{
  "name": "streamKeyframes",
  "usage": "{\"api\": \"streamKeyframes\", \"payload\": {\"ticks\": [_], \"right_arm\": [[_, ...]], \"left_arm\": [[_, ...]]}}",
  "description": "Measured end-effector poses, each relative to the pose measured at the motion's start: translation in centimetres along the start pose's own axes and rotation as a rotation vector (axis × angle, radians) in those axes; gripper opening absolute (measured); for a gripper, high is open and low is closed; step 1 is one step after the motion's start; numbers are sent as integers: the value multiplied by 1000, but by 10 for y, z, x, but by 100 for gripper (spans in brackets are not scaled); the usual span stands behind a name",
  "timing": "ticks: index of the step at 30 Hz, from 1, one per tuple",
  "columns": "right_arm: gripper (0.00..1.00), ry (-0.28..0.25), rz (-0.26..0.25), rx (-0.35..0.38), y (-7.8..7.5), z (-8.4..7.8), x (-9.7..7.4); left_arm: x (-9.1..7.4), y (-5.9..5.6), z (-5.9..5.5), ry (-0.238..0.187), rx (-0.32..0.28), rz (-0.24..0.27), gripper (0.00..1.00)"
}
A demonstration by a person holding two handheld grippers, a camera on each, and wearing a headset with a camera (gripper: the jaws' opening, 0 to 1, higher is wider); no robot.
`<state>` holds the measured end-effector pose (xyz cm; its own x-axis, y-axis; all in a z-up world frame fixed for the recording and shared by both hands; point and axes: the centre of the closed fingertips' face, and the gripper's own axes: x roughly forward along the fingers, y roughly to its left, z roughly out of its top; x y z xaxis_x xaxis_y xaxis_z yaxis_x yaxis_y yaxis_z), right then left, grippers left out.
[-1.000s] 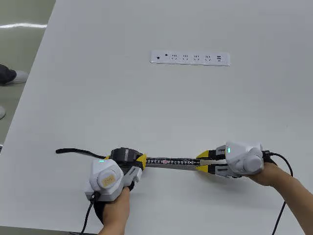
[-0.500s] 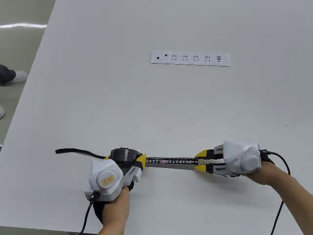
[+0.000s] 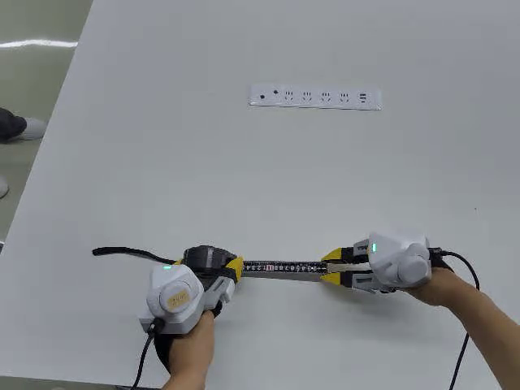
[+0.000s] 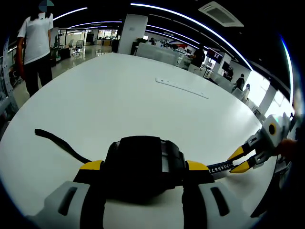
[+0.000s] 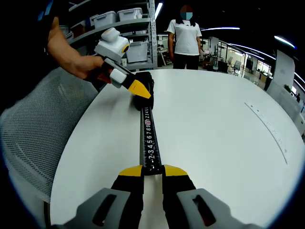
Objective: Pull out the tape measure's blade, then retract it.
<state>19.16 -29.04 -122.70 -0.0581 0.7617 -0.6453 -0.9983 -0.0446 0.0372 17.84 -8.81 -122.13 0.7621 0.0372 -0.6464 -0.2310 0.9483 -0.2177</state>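
A black tape measure (image 3: 207, 258) lies on the white table near its front edge, and my left gripper (image 3: 231, 270) is shut on its case (image 4: 143, 164). Its black blade (image 3: 284, 267) with white numbers runs right from the case, low over the table. My right gripper (image 3: 331, 266) is shut on the blade's end (image 5: 152, 168). The blade (image 5: 148, 138) stretches from those yellow-tipped jaws back to the case (image 5: 144, 90). A black wrist strap (image 3: 122, 253) trails left from the case.
A white power strip (image 3: 314, 96) lies flat at the far middle of the table. The table's left edge (image 3: 49, 138) drops to the floor, where a shoe (image 3: 15, 124) shows. A person (image 5: 187, 36) stands beyond the table's far end.
My right gripper has moved a little left toward the case, so the pulled-out blade is slightly shorter. The left gripper and the case have stayed put.
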Motion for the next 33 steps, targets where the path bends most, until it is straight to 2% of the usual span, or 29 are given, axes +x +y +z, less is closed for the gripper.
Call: {"api": "streamKeyframes", "payload": {"ticks": [9,26,33], "right_arm": [[12,-1,-1,-1,0,0,0],[12,-12,-6,1,-2,1,0],[12,-15,-7,2,-2,3,0]], "left_arm": [[0,0,0,2,-6,-6,62],[0,-2,1,-24,29,29,66],[4,-1,-1,-12,93,60,68]]}}
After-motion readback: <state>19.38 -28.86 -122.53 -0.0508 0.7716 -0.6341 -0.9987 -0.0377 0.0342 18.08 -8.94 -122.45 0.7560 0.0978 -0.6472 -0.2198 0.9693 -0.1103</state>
